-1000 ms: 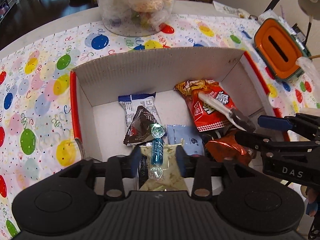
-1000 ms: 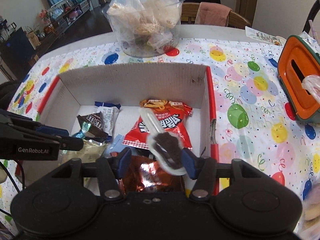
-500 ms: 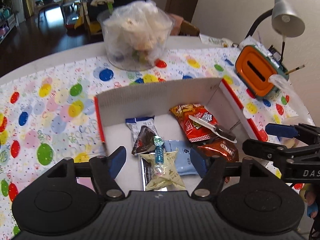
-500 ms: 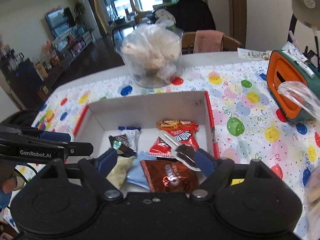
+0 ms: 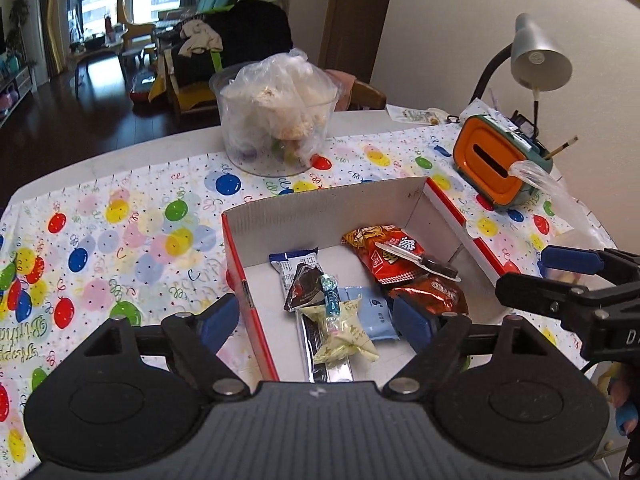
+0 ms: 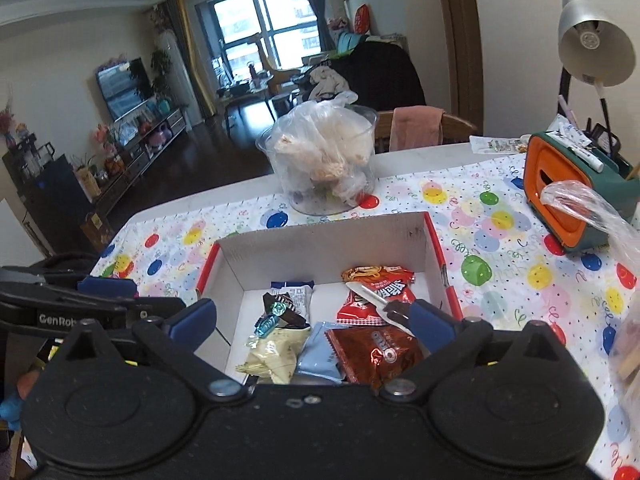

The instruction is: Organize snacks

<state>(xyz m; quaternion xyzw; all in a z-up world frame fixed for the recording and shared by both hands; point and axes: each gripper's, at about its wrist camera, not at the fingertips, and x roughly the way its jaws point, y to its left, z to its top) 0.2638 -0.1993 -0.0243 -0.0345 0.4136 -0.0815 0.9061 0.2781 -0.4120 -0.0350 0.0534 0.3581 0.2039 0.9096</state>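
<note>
Left gripper (image 5: 316, 318) and right gripper (image 6: 314, 322) both opening, empty, above box (image 5: 320, 204); snacks dropped inside; next: fetch another snack from table

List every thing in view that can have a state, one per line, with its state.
left gripper: jaws opening, nothing between them.
right gripper: jaws opening, nothing between them.
cardboard box: open-topped, holding snack packets.
teal candy: wrapped, lying on the cream packet.
red chip bag: sealed, flat in the box.
clear tub: lidless, plastic bag stuffed inside.
desk lamp: looks unlit.
</note>
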